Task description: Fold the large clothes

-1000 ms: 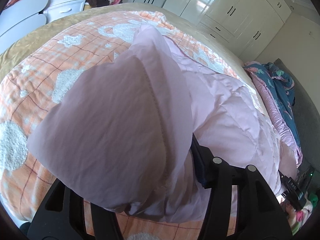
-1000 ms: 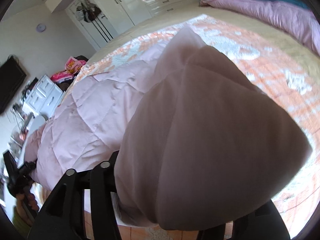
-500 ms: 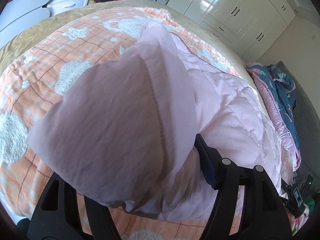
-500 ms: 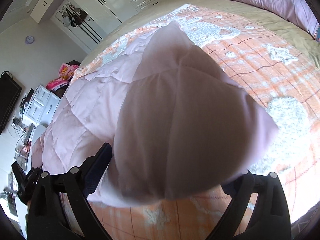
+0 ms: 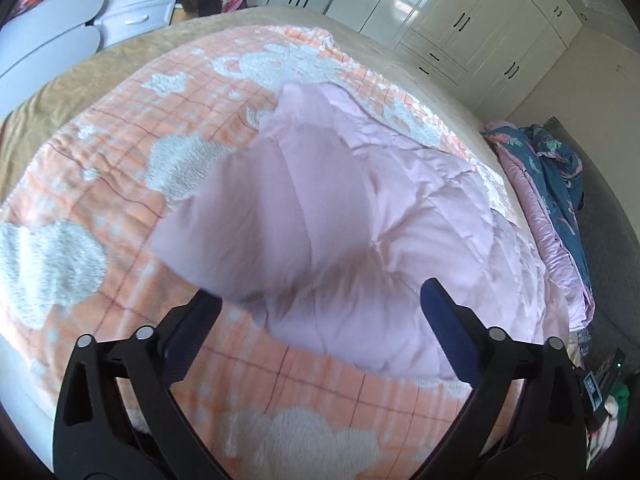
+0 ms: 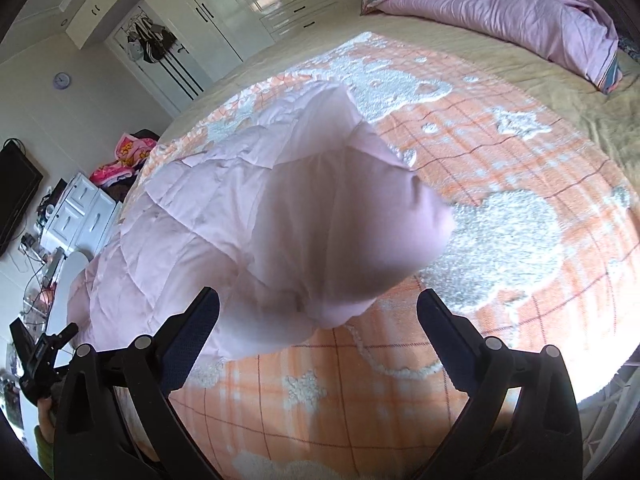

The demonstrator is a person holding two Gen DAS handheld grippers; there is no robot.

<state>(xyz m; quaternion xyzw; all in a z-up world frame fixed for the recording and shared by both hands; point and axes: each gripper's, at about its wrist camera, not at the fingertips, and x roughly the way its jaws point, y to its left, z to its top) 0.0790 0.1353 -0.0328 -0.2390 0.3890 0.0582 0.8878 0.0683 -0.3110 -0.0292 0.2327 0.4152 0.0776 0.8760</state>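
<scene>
The pale pink quilted jacket [image 5: 360, 216] lies on the orange checked blanket [image 5: 120, 184] just ahead of both claws, left claw [image 5: 320, 304] and right claw [image 6: 318, 308], whose jaws have just been opening and now stand spread, empty; earlier they pinched its fabric.

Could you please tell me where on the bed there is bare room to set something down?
Free: orange checked blanket beside the pink quilted jacket, and the beige sheet between blanket and folded duvet. Crowded: the jacket's middle strip and the duvet edge.

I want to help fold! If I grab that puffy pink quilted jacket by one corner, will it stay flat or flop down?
The puffy pink quilted jacket would probably flop: its folded-over flap already bends and sags. It looks light for its size, since the padding seems airy. The smooth fabric might slip from a loose grip.
</scene>
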